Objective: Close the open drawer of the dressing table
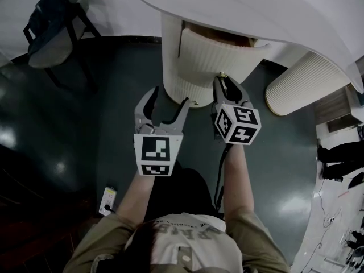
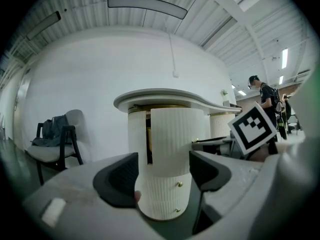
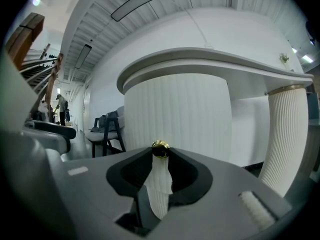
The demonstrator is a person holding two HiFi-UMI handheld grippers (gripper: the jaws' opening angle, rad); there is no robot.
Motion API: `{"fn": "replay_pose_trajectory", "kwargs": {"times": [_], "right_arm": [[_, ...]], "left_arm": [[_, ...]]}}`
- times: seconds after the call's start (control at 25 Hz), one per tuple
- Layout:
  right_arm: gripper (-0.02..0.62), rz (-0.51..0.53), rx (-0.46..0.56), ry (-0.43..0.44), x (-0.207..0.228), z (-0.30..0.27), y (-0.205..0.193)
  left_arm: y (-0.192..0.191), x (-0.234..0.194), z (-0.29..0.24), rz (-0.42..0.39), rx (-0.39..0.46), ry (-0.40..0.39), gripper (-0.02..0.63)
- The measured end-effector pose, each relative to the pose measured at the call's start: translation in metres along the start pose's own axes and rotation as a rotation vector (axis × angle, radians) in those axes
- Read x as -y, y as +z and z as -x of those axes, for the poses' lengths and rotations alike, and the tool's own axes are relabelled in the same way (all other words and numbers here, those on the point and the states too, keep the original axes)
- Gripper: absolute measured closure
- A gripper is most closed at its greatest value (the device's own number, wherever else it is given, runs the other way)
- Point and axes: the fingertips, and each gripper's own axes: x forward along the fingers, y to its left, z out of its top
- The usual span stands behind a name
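Note:
The white dressing table (image 1: 296, 10) rests on a ribbed round pedestal (image 1: 170, 67). Its curved top drawer (image 1: 213, 56) stands pulled out toward me, and also shows in the left gripper view as the drawer (image 2: 175, 134). My right gripper (image 1: 226, 83) is shut on the drawer's small gold knob (image 3: 160, 148), which sits between the jaw tips of the right gripper (image 3: 160, 153). My left gripper (image 1: 169, 97) hangs open just left of it, in front of the pedestal's lower part, holding nothing. Two closed lower drawers with a gold knob (image 2: 179, 184) each lie beyond the left gripper (image 2: 162, 171).
A chair with a dark bag (image 1: 48, 30) stands at the back left, and a second ribbed pedestal (image 1: 301, 84) holds up the table's right end. On the dark floor by my left elbow lies a small white device (image 1: 107, 201). A person (image 2: 262, 94) stands far right.

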Motion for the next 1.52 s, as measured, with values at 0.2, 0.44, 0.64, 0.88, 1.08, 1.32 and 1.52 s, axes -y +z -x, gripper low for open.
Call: {"fn": "replay_pose_trajectory", "kwargs": {"times": [0.2, 0.44, 0.64, 0.88, 1.08, 1.32, 1.52], "right_arm": [[0.492, -0.004, -0.002, 0.006, 0.004, -0.014, 0.003], [0.494, -0.018, -0.005, 0.017, 0.008, -0.027, 0.005], [0.494, -0.018, -0.008, 0.018, 0.011, -0.035, 0.008], [0.494, -0.024, -0.024, 0.009, 0.013, -0.043, 0.011], [0.494, -0.027, -0.027, 0.002, 0.016, -0.050, 0.012], [0.492, -0.026, -0.034, -0.006, 0.017, -0.056, 0.013], [0.492, -0.023, -0.038, -0.010, 0.020, -0.061, 0.015]], "left_arm": [[-0.004, -0.002, -0.002, 0.001, -0.005, 0.004, 0.273], [-0.006, -0.008, -0.001, -0.005, -0.015, 0.016, 0.273], [-0.007, -0.013, 0.000, -0.009, -0.019, 0.028, 0.272], [-0.006, -0.018, 0.001, -0.001, -0.020, 0.031, 0.273], [-0.007, -0.020, 0.000, -0.003, -0.022, 0.031, 0.273], [-0.009, -0.029, 0.001, 0.006, -0.022, 0.041, 0.273], [-0.008, -0.037, 0.000, 0.015, -0.019, 0.052, 0.273]]}}
